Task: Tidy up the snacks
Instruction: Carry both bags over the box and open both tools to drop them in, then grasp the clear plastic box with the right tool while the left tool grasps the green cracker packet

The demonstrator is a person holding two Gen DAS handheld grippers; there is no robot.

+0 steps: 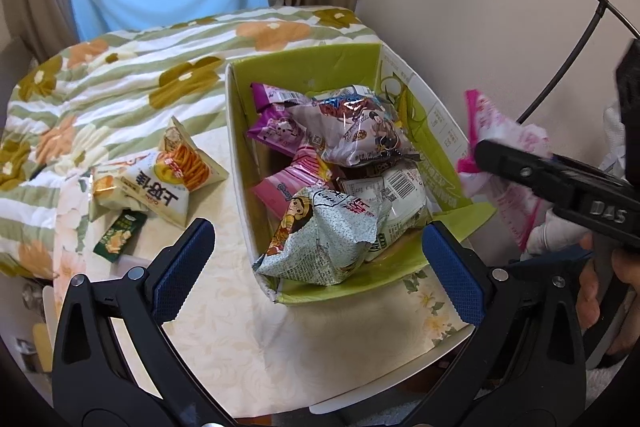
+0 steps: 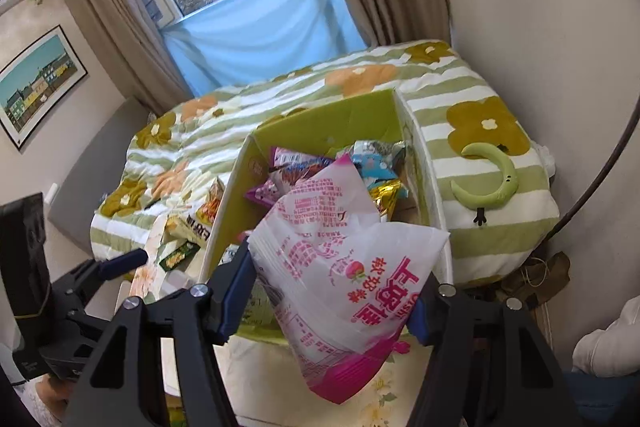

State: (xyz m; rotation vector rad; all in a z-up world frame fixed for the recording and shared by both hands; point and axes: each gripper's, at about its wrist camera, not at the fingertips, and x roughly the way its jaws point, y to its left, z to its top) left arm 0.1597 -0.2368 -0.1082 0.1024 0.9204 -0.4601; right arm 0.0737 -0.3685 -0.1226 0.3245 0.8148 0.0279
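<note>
A lime-green box [image 1: 304, 67] interior, a pink-and-white snack bag [image 2: 348, 267], and a green-striped quilt [image 1: 100, 75] with orange flowers.

Snack bags [image 1: 336, 163] crowd the open green box [image 1: 304, 67]; bare tablecloth [image 1: 224, 307] lies free before it

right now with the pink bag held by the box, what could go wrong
1. The right tongs pinch the pink bag near one end, so it hangs loose and could slip out or snag the box wall.
2. The box is piled high; the grey bag at its near edge might get pushed out.
3. The open left tongs hover over that spot and could get bumped.
</note>
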